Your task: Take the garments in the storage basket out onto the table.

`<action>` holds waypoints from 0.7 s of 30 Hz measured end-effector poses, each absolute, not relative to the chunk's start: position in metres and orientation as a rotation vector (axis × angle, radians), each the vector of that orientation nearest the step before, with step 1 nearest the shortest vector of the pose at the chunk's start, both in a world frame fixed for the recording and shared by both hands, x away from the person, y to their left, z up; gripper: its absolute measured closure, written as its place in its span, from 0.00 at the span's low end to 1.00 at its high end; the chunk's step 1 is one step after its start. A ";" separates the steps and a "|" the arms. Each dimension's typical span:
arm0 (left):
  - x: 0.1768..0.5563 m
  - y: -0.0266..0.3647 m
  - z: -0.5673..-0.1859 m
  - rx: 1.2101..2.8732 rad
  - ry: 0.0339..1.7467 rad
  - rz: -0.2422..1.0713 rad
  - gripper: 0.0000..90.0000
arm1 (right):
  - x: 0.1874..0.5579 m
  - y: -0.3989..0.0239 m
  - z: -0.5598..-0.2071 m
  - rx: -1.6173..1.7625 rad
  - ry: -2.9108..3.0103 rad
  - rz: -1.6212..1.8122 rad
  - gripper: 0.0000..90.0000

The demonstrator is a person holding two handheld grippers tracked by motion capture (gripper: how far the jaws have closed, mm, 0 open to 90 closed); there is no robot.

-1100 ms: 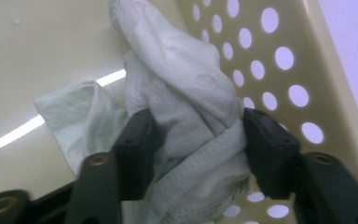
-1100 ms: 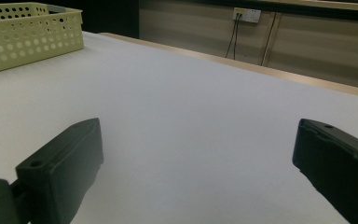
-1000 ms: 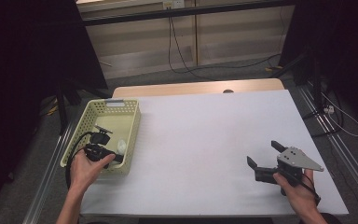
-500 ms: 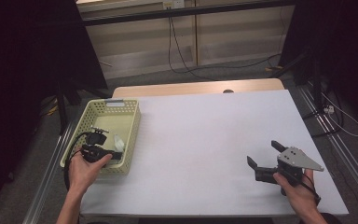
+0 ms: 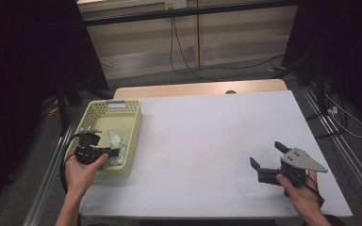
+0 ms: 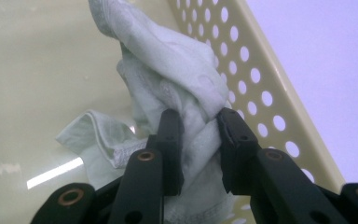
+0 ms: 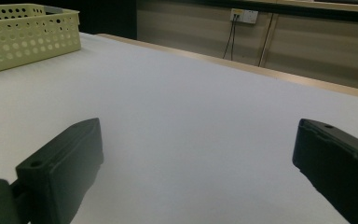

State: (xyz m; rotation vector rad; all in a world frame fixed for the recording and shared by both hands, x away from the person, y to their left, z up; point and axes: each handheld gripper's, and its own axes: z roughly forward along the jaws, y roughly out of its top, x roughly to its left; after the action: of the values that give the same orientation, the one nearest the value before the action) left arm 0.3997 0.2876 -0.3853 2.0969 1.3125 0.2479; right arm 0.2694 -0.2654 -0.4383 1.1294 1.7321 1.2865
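Left gripper view: left gripper (image 6: 199,140) jaws clamped on cloth (image 6: 168,70), perforated basket (image 6: 261,93) wall just beside; right gripper (image 5: 268,155) jaws apart.

Crumpled pale mint-white cloth (image 6: 168,79); pale yellow perforated plastic basket (image 5: 133,117), round-hole pattern; plain white table surface (image 5: 207,141); black two-jaw left gripper (image 6: 199,140).

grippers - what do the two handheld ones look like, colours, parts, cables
Both are black with two flat, blocky jaws. The left gripper has brass-coloured rivets at its jaw joints and a black cable looping back from it past the wrist. The right gripper carries a grey three-cornered plate on top. No sleeves cover the forearms.
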 end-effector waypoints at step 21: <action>0.394 0.295 -0.377 1.955 1.265 0.369 0.80 | 0.270 -0.266 -0.438 1.131 1.728 1.287 0.02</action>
State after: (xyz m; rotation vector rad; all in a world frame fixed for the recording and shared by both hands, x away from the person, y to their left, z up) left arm 0.3938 0.2949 -0.3766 1.9551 1.2650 0.3685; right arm 0.2696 -0.2657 -0.4382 1.1309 1.7279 1.2873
